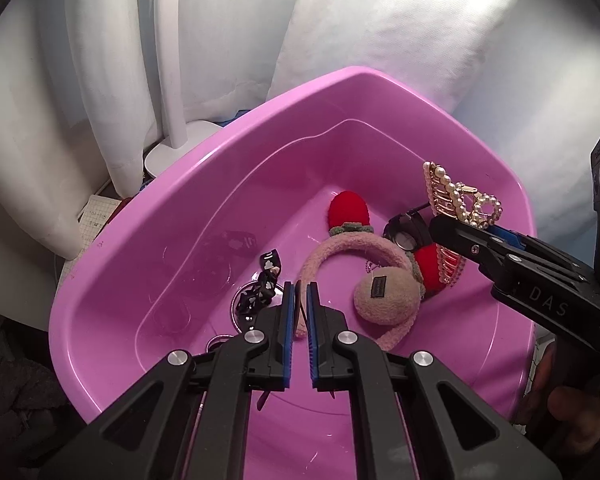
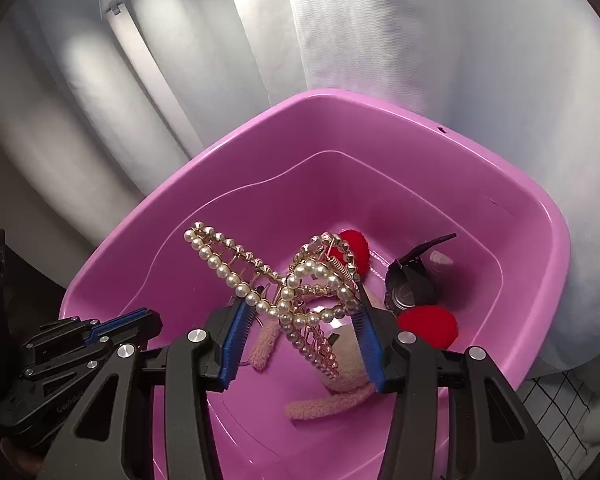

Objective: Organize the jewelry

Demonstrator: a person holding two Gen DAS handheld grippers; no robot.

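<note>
A pink plastic basin (image 1: 188, 184) holds a fuzzy pink headband with red pom-poms (image 1: 380, 256), a black watch (image 1: 406, 236) and a black patterned strap (image 1: 260, 288). My left gripper (image 1: 299, 292) is over the basin, its jaws nearly shut on a thin dark piece I cannot identify. My right gripper (image 2: 300, 312) is shut on a gold pearl hair claw (image 2: 292, 284) and holds it above the basin (image 2: 500, 208); the claw also shows in the left wrist view (image 1: 460, 200). The headband (image 2: 340, 360) and watch (image 2: 410, 284) lie below it.
White curtains (image 1: 220, 40) hang behind the basin. A white lamp stand and its round base (image 1: 172, 148) are at the back left. A gridded pad (image 1: 94, 216) lies left of the basin. A black wire grid (image 2: 560, 408) is at the right.
</note>
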